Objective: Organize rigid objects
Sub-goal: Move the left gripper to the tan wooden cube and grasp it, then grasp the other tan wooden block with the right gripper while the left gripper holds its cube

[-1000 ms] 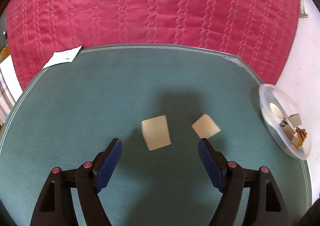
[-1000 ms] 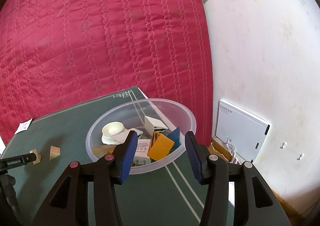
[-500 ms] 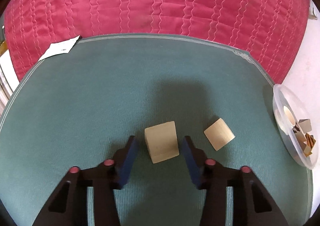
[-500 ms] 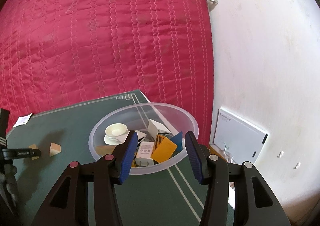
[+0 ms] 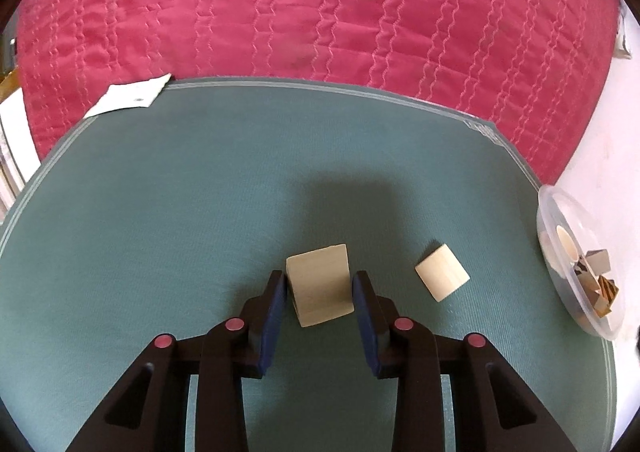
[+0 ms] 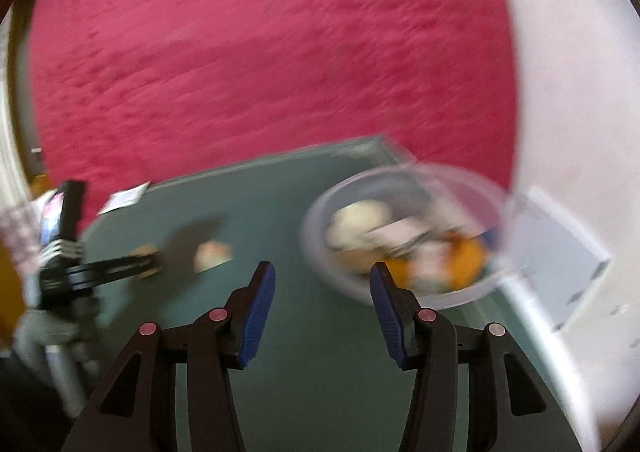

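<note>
A pale wooden block (image 5: 320,284) lies on the green mat (image 5: 160,191), and my left gripper (image 5: 320,280) is closing on it, both blue pads touching its sides. A second, smaller wooden block (image 5: 442,278) rests just to its right. At the mat's right edge sits a clear plastic bowl (image 5: 560,248) with several small objects inside. The right wrist view is blurred: my right gripper (image 6: 322,280) hangs open above the mat with nothing between its fingers, the bowl (image 6: 320,252) just ahead on its right. The left gripper (image 6: 120,266) shows there at far left.
A red quilted cover (image 5: 320,11) rises behind the mat. A white paper tag (image 5: 132,97) lies at the mat's far left corner. A white wall with a flat white panel (image 6: 568,252) stands to the right of the bowl.
The left jaws have come together from wide apart onto the larger block. The right gripper has swung left, so the bowl has slid from centre to the right of its view.
</note>
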Tool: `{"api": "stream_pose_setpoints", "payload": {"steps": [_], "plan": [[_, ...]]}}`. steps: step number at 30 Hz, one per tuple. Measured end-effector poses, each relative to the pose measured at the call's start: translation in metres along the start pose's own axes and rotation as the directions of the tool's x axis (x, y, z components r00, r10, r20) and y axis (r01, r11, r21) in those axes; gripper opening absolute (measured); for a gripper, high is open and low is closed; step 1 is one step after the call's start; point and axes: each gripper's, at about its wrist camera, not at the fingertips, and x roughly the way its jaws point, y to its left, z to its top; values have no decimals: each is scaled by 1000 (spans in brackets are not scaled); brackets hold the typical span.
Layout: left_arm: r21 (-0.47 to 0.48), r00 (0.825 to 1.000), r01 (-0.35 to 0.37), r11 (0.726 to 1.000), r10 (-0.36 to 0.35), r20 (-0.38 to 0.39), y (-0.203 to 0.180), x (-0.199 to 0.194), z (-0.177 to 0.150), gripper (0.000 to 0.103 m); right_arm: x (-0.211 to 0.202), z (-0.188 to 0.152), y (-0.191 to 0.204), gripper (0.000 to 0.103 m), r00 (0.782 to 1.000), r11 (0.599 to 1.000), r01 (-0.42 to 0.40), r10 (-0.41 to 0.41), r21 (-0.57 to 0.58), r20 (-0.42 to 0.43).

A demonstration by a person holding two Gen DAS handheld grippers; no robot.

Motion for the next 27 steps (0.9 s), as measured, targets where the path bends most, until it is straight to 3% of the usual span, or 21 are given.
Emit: {"api": "stream_pose_setpoints", "payload": {"steps": [3, 5, 13, 17, 27], "plan": [[-1, 1000, -20, 1000, 20, 21, 5, -4, 1, 36, 25, 2, 16, 51, 982, 988, -146, 150, 41, -116], [-5, 999, -40, 999, 40, 35, 10, -6, 3, 36, 44, 1, 27, 51, 949, 967, -240, 252, 87, -190], [-80, 996, -83, 993, 86, 37, 40, -6, 10, 36, 100, -2, 76, 51, 888, 935, -342, 353, 92, -294], [-125, 995, -92, 988, 95, 19, 52, -3, 12, 36, 126, -3, 92, 51, 887, 942, -328, 333, 71, -319], [-160, 995, -97, 982, 96, -14, 62, 5, 9, 36, 165, 8, 102, 51, 910, 964, -263, 262, 39, -321]]}}
